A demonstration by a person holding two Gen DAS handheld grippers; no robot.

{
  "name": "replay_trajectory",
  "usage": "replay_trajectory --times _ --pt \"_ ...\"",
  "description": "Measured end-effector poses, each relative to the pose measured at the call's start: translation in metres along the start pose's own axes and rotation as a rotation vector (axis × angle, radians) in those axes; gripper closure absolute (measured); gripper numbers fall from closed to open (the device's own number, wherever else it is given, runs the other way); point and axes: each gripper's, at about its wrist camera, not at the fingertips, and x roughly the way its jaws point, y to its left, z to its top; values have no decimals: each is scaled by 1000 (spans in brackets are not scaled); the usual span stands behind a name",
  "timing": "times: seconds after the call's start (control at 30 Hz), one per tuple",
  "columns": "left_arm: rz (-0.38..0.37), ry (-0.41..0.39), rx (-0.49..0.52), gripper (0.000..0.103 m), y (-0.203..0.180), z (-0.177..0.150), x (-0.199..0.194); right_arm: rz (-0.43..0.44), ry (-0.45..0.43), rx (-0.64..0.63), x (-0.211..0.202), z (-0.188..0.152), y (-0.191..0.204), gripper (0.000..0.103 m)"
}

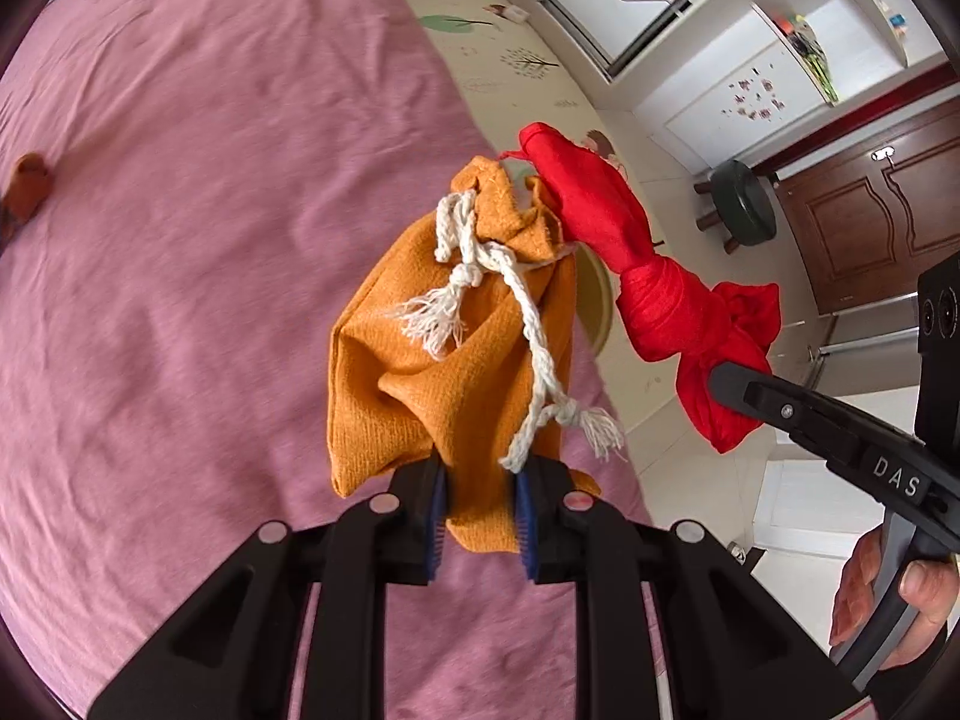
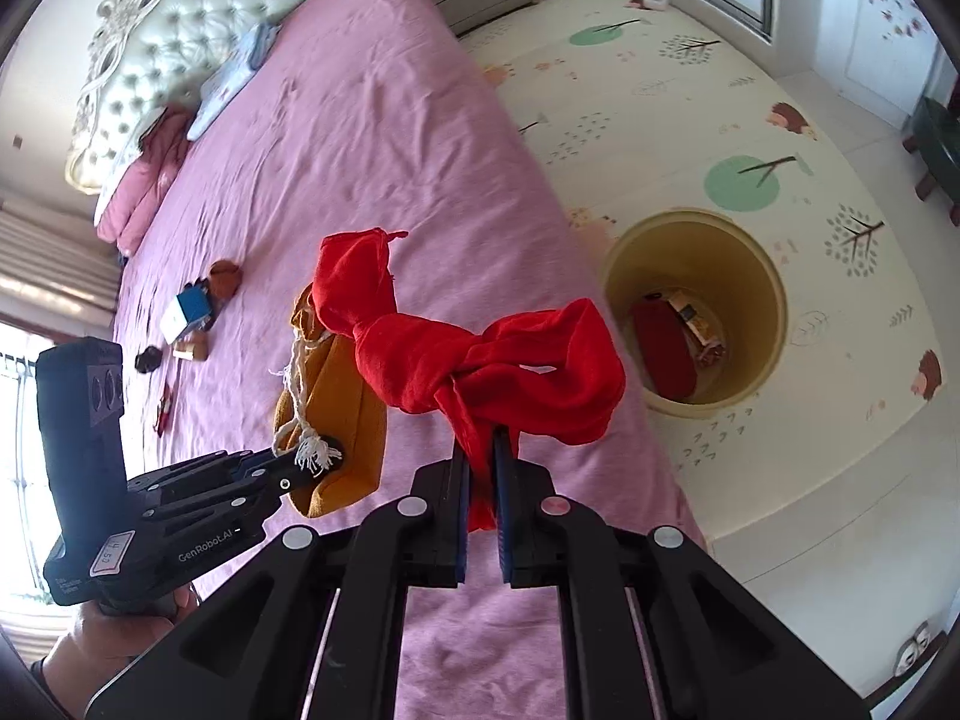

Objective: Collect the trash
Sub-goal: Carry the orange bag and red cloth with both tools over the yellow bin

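Left end of the bed (image 2: pixel 372 138): leftover clutter still lying on the cover — a blue-and-white box (image 2: pixel 189 313), a brown lump (image 2: pixel 225 277), a small dark object (image 2: pixel 148 359), a tan piece beside the box. Can't tell what each one is. Judging by that, collection is partway, not near done.

Left claw (image 1: pixel 479 495): clamped on the bottom corner of the orange drawstring pouch (image 1: pixel 447 360), pouch lifted off the bed, white cord (image 1: pixel 528 324) dangling over one finger.

Right claw (image 2: pixel 480 474): jaws together on the tail of the knotted red cloth (image 2: pixel 480 360), also held clear of the bed. In the left wrist view the cloth's far end is touching or just beside the pouch mouth — can't tell which.

Right, on the floor mat (image 2: pixel 690 120) beside the bed: yellow bin (image 2: pixel 765 276), open top. Already holds something dark red plus a boxy item, so some trash is in.

Status as I read it: two items in hand above the bed edge, neither over the bin yet. Left to do: drop both, then go back for the bits at the far end.
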Motion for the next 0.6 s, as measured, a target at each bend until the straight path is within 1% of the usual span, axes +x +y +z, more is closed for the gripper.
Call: replay_trajectory --times 0.17,0.37,0.47,0.6 --pt "-21 11 57 84 -40 19 17 -6 -29 63 -12 6 -38 96" --pt "-28 30 132 84 -85 45 42 -20 -60 121 -19 21 -79 96" --pt "-31 47 165 84 -103 56 58 -35 -73 156 -21 28 -101 96" --pt "-47 73 169 84 -115 67 79 -32 -76 202 -17 35 -125 96"
